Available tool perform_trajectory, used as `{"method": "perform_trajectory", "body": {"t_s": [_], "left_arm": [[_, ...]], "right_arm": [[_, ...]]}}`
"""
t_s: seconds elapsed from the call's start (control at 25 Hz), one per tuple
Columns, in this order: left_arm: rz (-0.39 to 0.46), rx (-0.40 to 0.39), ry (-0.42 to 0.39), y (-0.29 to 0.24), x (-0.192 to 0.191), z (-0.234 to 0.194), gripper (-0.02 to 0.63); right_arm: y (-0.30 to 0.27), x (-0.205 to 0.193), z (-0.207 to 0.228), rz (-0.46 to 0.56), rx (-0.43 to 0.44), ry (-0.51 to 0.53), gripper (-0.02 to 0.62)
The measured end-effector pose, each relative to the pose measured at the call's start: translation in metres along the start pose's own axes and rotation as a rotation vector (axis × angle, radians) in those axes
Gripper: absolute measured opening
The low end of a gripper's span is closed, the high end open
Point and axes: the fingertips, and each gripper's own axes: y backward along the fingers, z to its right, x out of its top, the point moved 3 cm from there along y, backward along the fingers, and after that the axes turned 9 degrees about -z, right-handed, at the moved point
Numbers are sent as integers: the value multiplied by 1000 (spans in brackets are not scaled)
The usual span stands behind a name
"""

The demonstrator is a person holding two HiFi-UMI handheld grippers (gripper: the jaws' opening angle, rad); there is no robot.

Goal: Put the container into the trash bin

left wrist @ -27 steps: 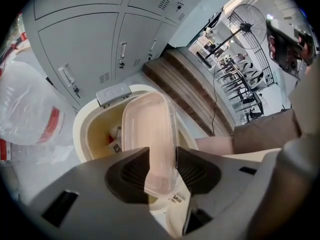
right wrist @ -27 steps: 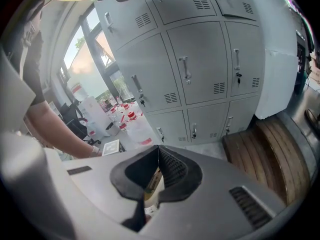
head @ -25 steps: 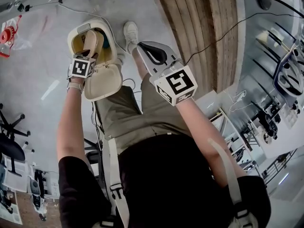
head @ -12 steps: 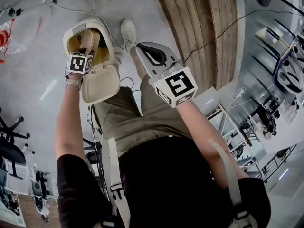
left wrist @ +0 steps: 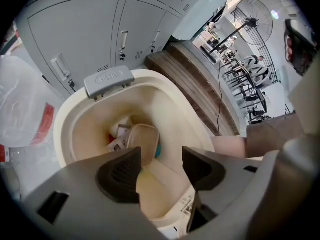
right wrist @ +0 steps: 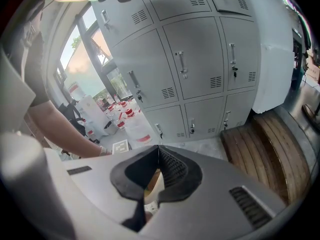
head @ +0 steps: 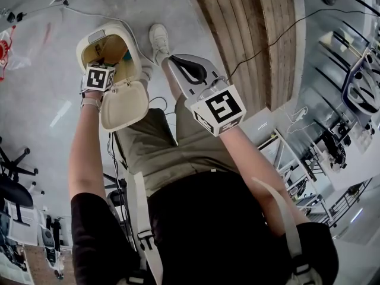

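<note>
A cream trash bin [head: 86,43] stands on the floor with its lid [head: 126,104] swung open toward me. The beige container [left wrist: 143,141] lies inside the bin [left wrist: 66,130], leaning on other rubbish at the bottom. My left gripper [head: 105,59] hangs over the bin mouth and points steeply down. Its jaws are opening, and in the left gripper view this gripper [left wrist: 161,167] has nothing between its pads; the container sits well below them. My right gripper [head: 179,62] is held to the right of the bin, shut and empty, as the right gripper view [right wrist: 158,156] confirms.
Grey lockers [left wrist: 102,31] stand behind the bin, with a wooden platform [head: 255,28] to their right and a cable across it. A clear plastic bag with red print [left wrist: 26,111] lies left of the bin. The person's white shoe [head: 158,40] rests by the bin's right side.
The container was upright in the left gripper over the bin; now it has dropped inside and the jaws stand wider. The left hand sank a little. The right gripper has not moved.
</note>
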Motion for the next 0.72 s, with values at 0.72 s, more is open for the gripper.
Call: {"method": "perform_trajectory", "body": {"t_s": [0.72], "left_arm": [[55,9,38,35,-3,11,194]], "right_arm": [[15,14,-16,23,24,64,15]]}}
